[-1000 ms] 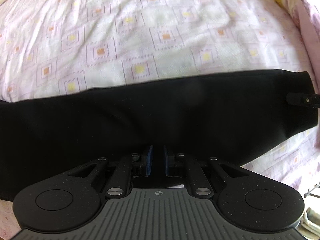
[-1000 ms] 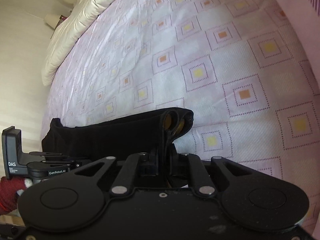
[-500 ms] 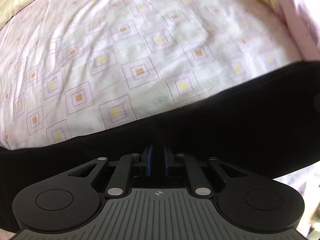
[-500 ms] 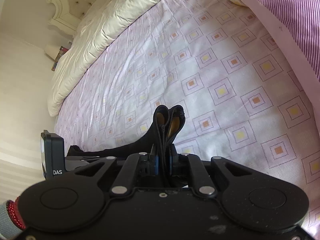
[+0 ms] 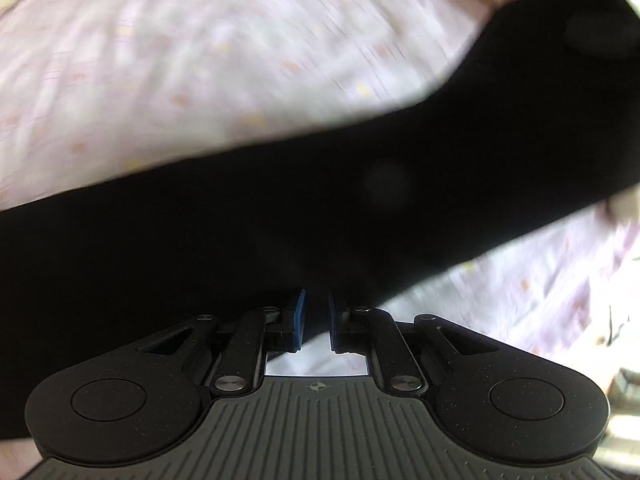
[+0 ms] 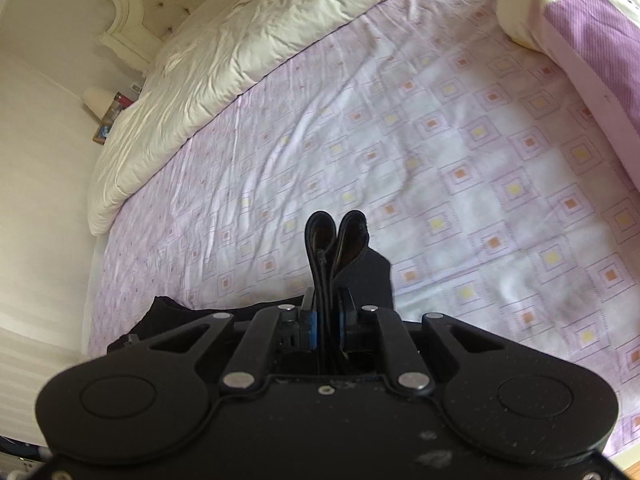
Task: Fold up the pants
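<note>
Both grippers, left (image 5: 314, 316) and right (image 6: 326, 316), clench the pants (image 5: 280, 220), whose long axis runs from lower left to upper right.

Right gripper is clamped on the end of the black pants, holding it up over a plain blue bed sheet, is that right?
Not quite. The right gripper is shut on the black pants, but the bed sheet is pale pink-lilac with printed squares, not plain blue. The right wrist view shows it.
</note>
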